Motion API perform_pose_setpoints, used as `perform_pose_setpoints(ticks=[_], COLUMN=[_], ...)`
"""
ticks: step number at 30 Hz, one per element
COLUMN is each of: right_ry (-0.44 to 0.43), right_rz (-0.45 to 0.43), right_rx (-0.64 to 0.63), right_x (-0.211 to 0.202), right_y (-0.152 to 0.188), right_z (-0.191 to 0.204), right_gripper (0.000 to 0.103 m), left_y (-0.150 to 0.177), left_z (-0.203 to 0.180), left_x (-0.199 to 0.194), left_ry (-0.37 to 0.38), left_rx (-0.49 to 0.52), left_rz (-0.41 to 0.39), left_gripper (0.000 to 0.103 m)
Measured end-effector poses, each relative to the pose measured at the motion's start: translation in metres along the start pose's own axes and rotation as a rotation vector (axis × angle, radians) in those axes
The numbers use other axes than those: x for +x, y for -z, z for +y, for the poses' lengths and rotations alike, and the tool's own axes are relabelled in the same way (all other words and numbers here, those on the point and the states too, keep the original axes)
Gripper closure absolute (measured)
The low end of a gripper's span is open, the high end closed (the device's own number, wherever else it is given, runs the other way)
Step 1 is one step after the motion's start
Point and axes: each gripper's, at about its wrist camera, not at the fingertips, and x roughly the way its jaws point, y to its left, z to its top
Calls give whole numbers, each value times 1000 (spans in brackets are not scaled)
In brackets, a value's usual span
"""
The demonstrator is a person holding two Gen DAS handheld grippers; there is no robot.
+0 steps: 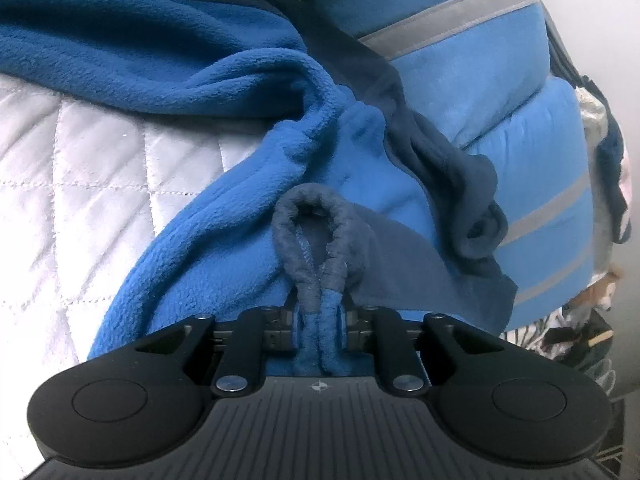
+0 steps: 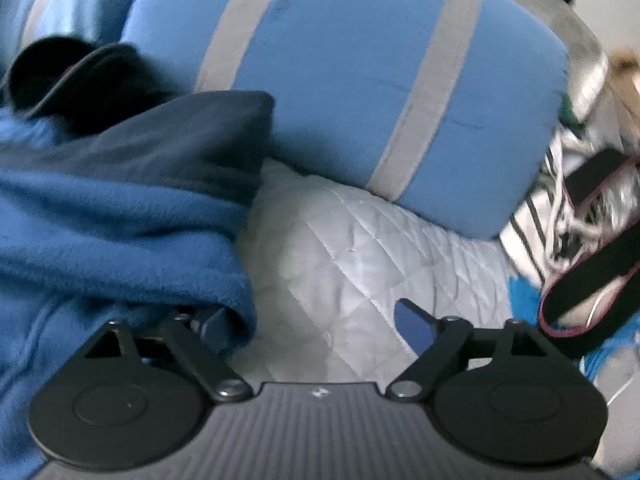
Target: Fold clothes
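Pinching the fleece jacket (image 1: 248, 80) hem, your left hand-held gripper (image 1: 319, 322) hides its pads; right hand-held gripper (image 2: 316, 320) gapes, left finger under fleece.

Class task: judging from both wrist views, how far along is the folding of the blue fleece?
Done: little; the blue fleece lies bunched on the quilted cover. In hand: the left gripper pinches its hem; the right gripper is open, holding nothing. Left: the folding itself.

Blue fleece (image 1: 168, 60) on white quilted bed (image 1: 72, 184)
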Motion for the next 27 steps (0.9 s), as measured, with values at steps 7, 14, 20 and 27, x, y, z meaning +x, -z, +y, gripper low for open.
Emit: perform_pose_setpoints(ticks=[7, 14, 20, 27], right_ry=[-32, 41, -107, -356], right_rz=[55, 71, 3, 87], right_rx=[56, 287, 604, 763], right_x=[-14, -23, -19, 14], right_y=[1, 8, 12, 14], right_z=[-14, -40, -62, -51], right_gripper=[0, 0, 0, 3], left_y=[3, 17, 19, 35], left_z=[-8, -45, -58, -105], left_x=[-7, -45, -68, -70], left_ry=[-31, -306, -183, -52], left_rx=[20, 223, 232, 323], left_rz=[4, -139, -237, -252], left_gripper=[70, 34, 33, 33])
